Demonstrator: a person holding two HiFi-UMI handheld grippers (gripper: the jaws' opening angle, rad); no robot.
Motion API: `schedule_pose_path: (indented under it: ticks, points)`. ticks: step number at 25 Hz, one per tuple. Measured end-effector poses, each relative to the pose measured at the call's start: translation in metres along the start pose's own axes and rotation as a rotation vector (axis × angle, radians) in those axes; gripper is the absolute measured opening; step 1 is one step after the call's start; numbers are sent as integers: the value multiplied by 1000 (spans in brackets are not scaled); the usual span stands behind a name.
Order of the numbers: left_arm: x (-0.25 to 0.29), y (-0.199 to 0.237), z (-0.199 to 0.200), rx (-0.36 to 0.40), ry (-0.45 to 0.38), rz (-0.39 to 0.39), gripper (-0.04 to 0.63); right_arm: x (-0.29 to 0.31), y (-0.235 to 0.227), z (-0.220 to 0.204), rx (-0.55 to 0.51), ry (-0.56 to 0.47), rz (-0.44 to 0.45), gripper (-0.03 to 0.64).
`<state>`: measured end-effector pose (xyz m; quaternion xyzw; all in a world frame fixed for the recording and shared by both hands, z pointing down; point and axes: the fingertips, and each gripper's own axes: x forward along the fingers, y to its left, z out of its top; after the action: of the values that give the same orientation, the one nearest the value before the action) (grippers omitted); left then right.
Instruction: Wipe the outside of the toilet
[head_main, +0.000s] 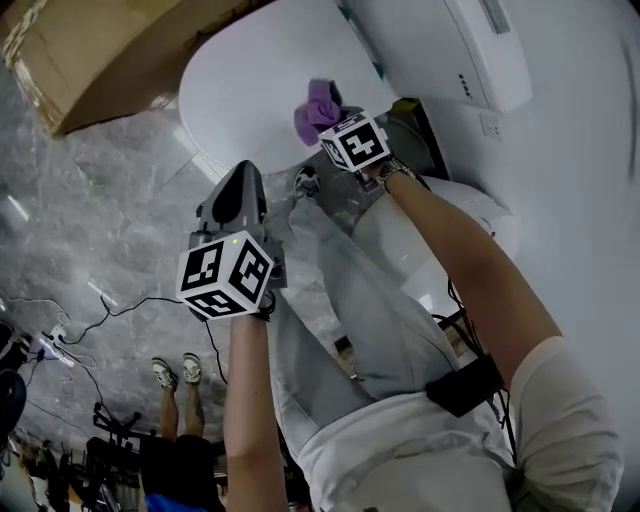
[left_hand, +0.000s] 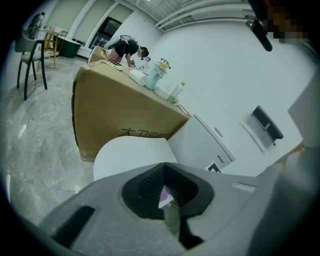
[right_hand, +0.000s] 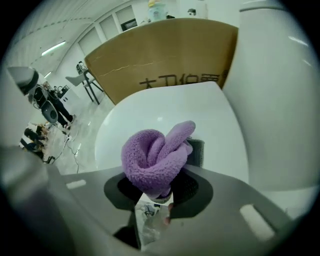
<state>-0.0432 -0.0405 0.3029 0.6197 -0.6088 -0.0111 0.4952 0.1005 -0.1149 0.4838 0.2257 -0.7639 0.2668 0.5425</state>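
The white toilet lid (head_main: 240, 85) lies shut, with the white tank (head_main: 465, 45) behind it. My right gripper (head_main: 330, 115) is shut on a bunched purple cloth (head_main: 318, 108) over the lid's rear edge, close to the tank; whether it touches the lid I cannot tell. In the right gripper view the cloth (right_hand: 155, 155) bulges out of the right gripper (right_hand: 160, 177) in front of the lid (right_hand: 150, 112). My left gripper (head_main: 243, 178) hangs nearer to me, short of the lid, with its jaws together and nothing in them. From the left gripper (left_hand: 162, 172) the lid (left_hand: 127, 152) and tank (left_hand: 200, 142) lie ahead.
A big cardboard box (head_main: 100, 50) stands right beside the toilet, with bottles (left_hand: 156, 72) on top. The white wall (head_main: 590, 150) runs along the right. Cables (head_main: 110, 310) trail over the marble floor, and another person's feet (head_main: 175, 372) stand there.
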Motion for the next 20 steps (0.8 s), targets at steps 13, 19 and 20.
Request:
schedule_pose_path:
  ticks: [13, 19, 20]
  points:
    - [14, -10, -34, 2, 33, 23, 5, -20, -135, -18, 139, -13, -217, 127]
    - [-4, 23, -36, 11, 56, 14, 5, 2, -87, -7, 180, -30, -210, 126]
    - [-9, 30, -35, 4, 51, 15, 5, 6, -75, -5, 179, -21, -199, 126]
